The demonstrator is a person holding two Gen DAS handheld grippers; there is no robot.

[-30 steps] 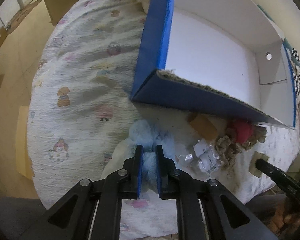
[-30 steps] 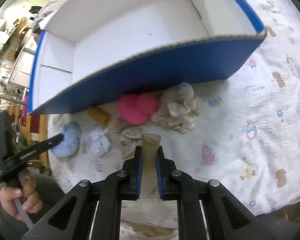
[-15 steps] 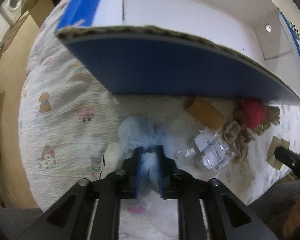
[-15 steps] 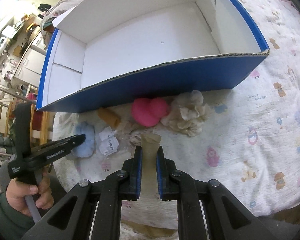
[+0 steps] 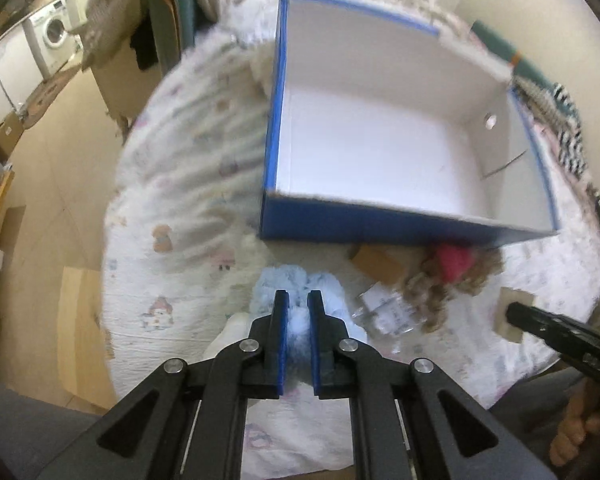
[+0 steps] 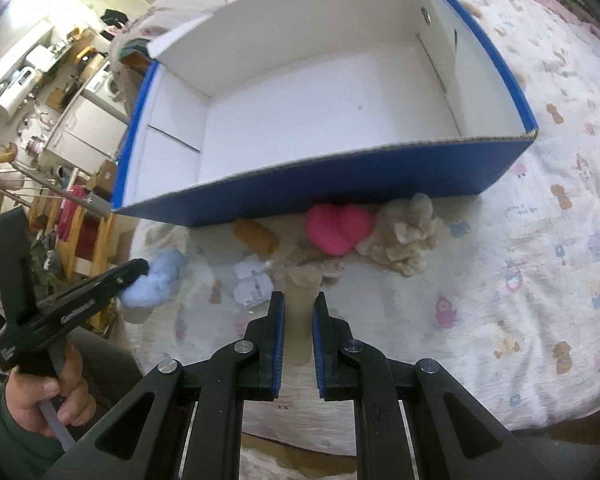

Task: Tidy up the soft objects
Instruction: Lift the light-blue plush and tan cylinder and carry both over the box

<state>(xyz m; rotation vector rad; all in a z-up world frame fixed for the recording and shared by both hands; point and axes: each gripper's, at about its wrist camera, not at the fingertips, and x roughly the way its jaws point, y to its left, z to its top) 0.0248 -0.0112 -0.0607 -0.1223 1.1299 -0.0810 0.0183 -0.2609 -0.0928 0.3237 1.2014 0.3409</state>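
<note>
Currently: both tools loaded, box [image 6: 320, 196] unfilled.
Your left gripper [image 5: 298, 312] is clamped on the blue plush [image 5: 296, 292]; your right gripper [image 6: 298, 314] pinches a beige piece [image 6: 300, 300]. Both sit short of the box's near wall, presumably for lifting over.

At the bottom centre of the frame, the black left gripper with blue-lined fingers [image 5: 297, 312] pinches a fluffy pale-blue plush toy [image 5: 328, 286] lying on a white quilted bedspread printed with small cartoon figures [image 5: 168, 272]. Above it, filling the upper right, stands an open blue cardboard box with a white inside [image 5: 380, 152]. Just below the box's near wall lie a tan cardboard piece [image 5: 376, 262], a pink plush heart [image 5: 454, 262] and a clear plastic packet [image 5: 388, 314]. The black tip of the right gripper [image 5: 518, 314] enters at the lower right.
</note>
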